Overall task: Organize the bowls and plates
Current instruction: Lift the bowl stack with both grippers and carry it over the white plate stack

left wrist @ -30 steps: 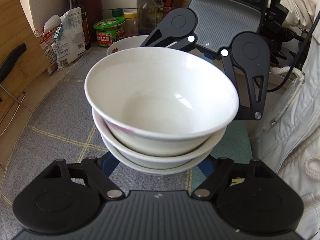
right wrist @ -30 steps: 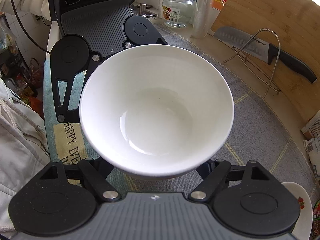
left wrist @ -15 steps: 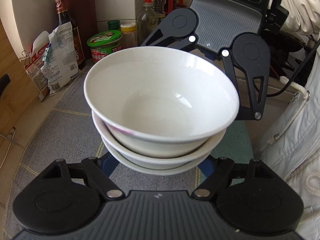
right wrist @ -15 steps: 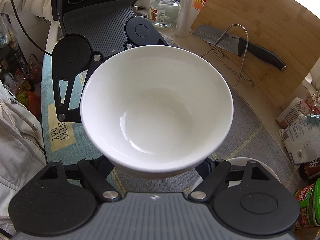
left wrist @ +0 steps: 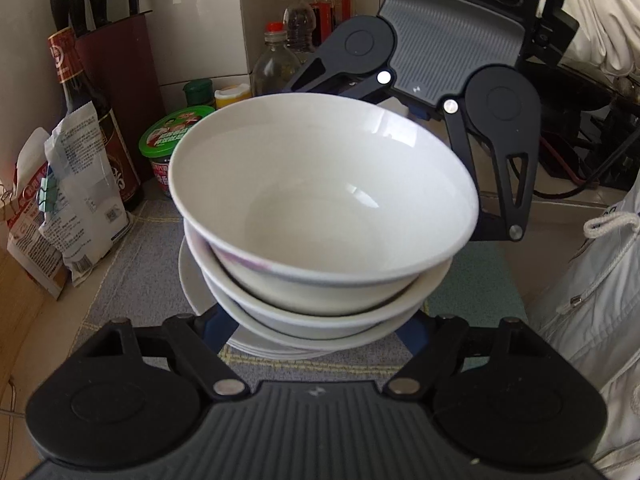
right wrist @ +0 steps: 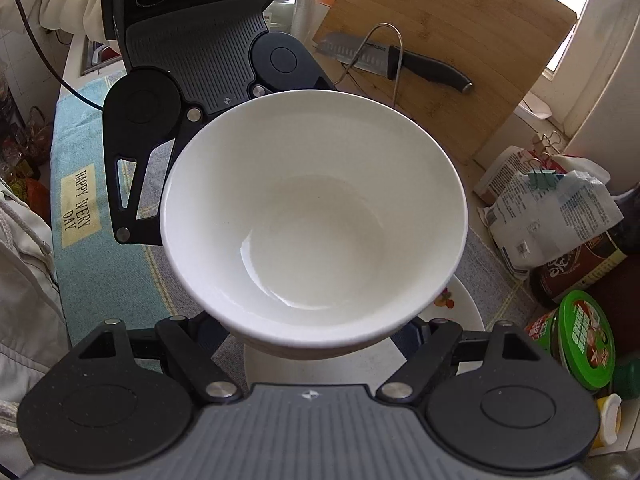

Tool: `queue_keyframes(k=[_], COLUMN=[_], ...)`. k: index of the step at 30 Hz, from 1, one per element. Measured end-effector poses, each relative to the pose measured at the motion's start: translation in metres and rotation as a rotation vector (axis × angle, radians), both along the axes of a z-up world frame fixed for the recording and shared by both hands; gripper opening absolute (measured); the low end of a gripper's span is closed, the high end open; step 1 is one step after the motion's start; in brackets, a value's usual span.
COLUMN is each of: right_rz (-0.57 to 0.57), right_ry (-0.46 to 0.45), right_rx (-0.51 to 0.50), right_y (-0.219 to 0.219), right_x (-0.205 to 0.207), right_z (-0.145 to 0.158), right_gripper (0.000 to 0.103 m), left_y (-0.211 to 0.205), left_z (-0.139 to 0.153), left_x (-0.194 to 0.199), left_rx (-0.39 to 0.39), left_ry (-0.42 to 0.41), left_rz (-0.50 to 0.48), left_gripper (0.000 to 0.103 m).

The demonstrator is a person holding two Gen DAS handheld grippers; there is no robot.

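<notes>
Left gripper (left wrist: pixel 316 320), right gripper (right wrist: pixel 320 332), facing, fingers clamped, angled down.

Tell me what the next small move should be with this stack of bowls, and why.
Probably lower the stack of bowls straight down onto the stack of plates beneath it. Both grippers, left and right, hold it from opposite sides with their jaws under the rims, and in the right wrist view the plates already lie under the bowls.
</notes>
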State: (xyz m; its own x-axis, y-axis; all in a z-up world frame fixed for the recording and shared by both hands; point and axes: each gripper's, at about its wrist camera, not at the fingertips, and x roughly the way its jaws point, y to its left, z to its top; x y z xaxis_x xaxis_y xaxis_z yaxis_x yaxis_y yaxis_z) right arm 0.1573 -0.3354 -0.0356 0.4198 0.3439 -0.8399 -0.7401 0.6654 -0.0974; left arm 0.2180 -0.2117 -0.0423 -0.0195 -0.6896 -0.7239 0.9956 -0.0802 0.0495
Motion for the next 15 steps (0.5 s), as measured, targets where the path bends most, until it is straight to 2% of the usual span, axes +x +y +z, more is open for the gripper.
queue_keyframes(k=[8, 15], right_rz=[-0.044, -0.050], right_ry=[0.020, 0.037], right_rx=[-0.012, -0.017], right_y=[-0.030, -0.043], right_x=[0.004, 0.013], right_z=[-0.014, -0.025], right_gripper=[0.086, 0.086], left_y=[-0.036, -0.049], left_z=[-0.014, -0.024], left_x=[0.007, 0.014], left_rx=[0.019, 0.040], left_ry=[-0.011, -0.003], left_rz=[-0.036, -0.037], left_gripper=[0.082, 0.082])
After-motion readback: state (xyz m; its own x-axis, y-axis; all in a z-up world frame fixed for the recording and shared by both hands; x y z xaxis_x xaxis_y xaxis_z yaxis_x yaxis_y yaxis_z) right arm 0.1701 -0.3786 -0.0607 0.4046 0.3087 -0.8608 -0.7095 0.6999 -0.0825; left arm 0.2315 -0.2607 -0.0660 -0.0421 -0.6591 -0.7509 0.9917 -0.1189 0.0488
